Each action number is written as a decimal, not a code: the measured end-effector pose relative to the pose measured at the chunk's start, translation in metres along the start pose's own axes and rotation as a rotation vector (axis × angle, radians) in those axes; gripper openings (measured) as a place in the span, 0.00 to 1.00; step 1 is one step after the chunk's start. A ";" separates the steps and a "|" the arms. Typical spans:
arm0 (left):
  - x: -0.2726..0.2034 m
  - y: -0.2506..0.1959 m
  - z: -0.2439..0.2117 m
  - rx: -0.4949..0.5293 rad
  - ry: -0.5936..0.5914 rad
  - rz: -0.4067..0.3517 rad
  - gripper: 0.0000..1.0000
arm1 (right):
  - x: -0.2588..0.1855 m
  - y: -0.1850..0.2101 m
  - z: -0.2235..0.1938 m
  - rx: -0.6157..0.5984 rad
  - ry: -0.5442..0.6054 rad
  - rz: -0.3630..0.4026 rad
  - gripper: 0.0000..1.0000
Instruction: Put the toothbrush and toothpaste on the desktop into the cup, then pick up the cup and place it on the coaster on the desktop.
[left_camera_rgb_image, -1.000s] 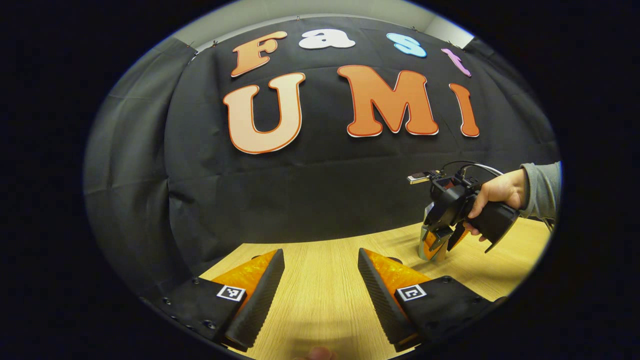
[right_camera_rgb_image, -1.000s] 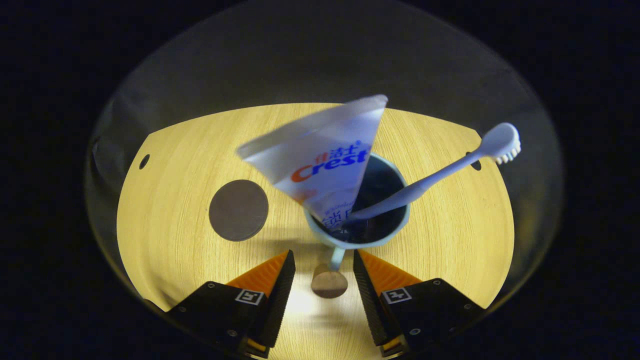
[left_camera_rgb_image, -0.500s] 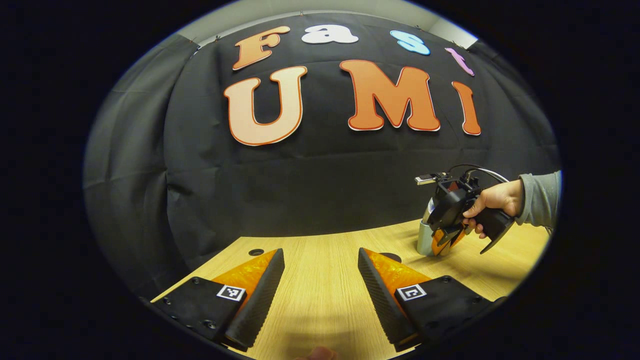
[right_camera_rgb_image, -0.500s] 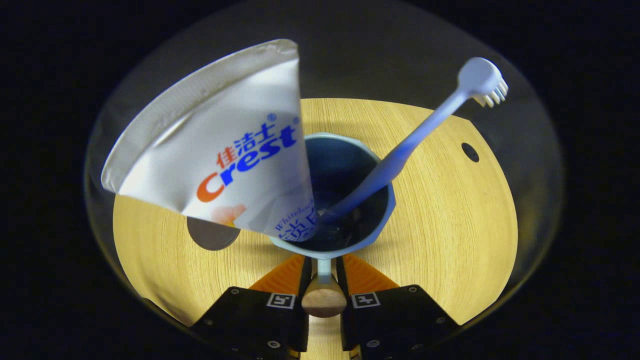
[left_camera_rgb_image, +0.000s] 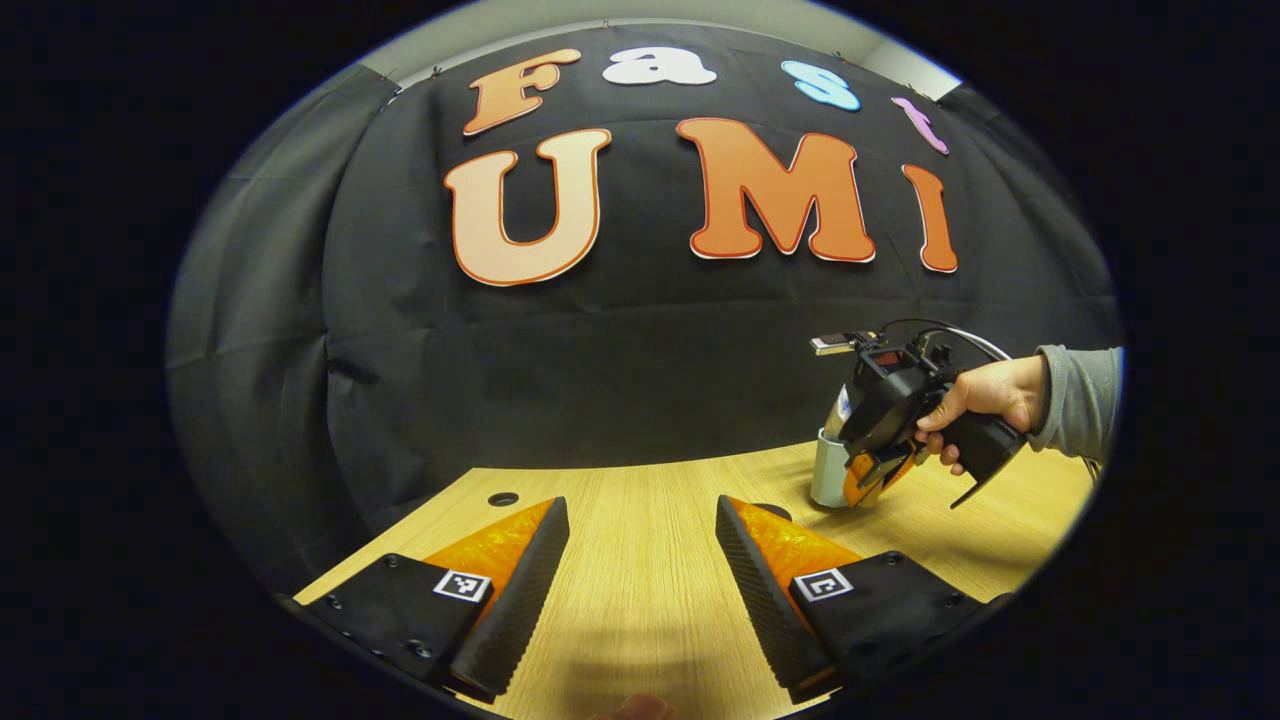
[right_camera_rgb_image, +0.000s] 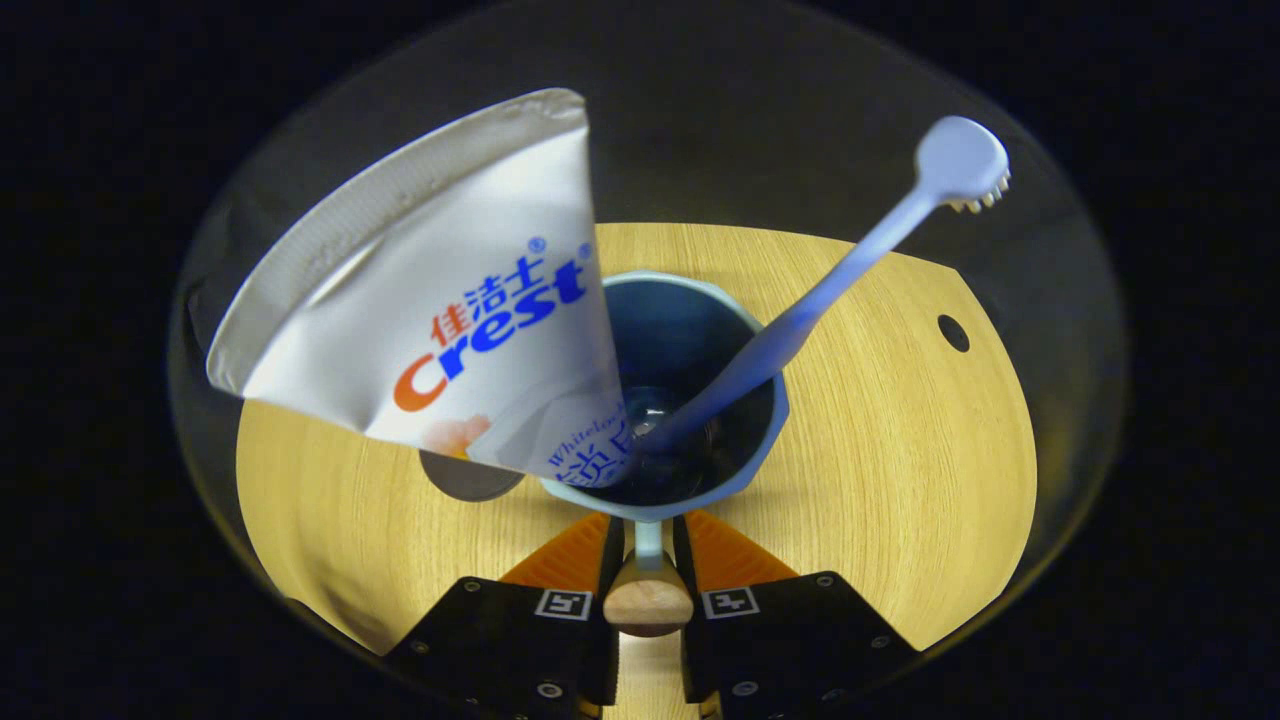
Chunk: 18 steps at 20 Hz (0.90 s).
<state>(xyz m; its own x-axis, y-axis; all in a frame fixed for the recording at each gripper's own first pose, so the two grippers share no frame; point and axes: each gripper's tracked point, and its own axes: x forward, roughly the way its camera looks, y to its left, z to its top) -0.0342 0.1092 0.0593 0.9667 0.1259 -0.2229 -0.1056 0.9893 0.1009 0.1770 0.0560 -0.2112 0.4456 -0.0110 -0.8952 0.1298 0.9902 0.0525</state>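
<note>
Cup (right_camera_rgb_image: 690, 400) | holds toothpaste (right_camera_rgb_image: 440, 310), toothbrush (right_camera_rgb_image: 820, 300) | right tool (right_camera_rgb_image: 648, 560) clamps handle (right_camera_rgb_image: 648, 590)

In the right gripper view, the cup (right_camera_rgb_image: 690, 400) sits on the desktop (right_camera_rgb_image: 900, 480), just ahead of the right gripper (right_camera_rgb_image: 648, 560), whose two fingers flank the cup's handle (right_camera_rgb_image: 648, 575). Inside the cup, the toothpaste (right_camera_rgb_image: 440, 320) leans left and the toothbrush (right_camera_rgb_image: 830, 290) leans right. The coaster (right_camera_rgb_image: 465, 478) lies left of the cup, partly behind the toothpaste. In the left gripper view, the left gripper (left_camera_rgb_image: 640, 560) is above the desktop, with the cup far right.
</note>
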 end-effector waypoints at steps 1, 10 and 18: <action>0.001 0.000 -0.002 -0.006 0.007 0.000 0.94 | -0.004 0.001 0.002 -0.008 -0.002 0.007 0.26; 0.001 0.005 -0.017 -0.031 0.037 0.009 0.94 | -0.035 0.024 0.018 -0.109 -0.030 0.074 0.25; -0.001 0.008 -0.023 -0.053 0.048 0.012 0.94 | -0.036 0.037 0.017 -0.195 -0.024 0.101 0.25</action>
<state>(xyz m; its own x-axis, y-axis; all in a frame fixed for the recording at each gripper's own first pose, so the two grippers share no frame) -0.0412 0.1186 0.0376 0.9531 0.1394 -0.2686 -0.1300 0.9901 0.0528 0.1805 0.0906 -0.1697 0.4693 0.0886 -0.8786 -0.0895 0.9946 0.0525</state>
